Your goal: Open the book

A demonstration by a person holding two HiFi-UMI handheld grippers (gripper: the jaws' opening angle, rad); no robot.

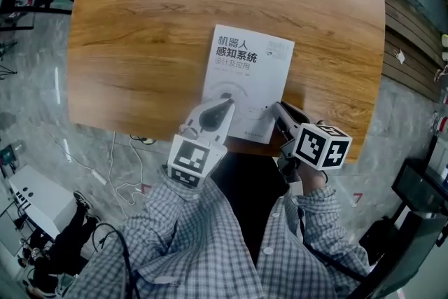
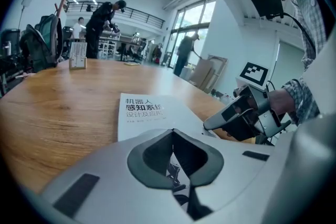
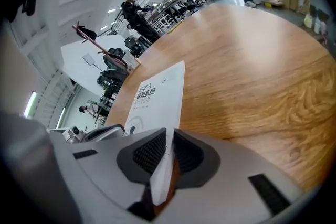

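Plainly the job has barely begun: the book (image 1: pixel 248 80) lies shut, front cover up, on the wooden table (image 1: pixel 140 45), with its near edge close to the table's near rim. The right gripper (image 1: pixel 277 108) has its jaws pinched narrow on a thin white edge at the book's near right corner; I take that for the cover, perhaps with a few pages. The left gripper (image 1: pixel 224 106) has its jaws fully together with nothing between them, and its tip sits over the near left part of the cover, as if to pin the book. What remains is the whole swing: lifting that edge and folding it over toward the spine on the left. Bare wood spreads wide to the left and beyond, but the left gripper stands in the cover's path.
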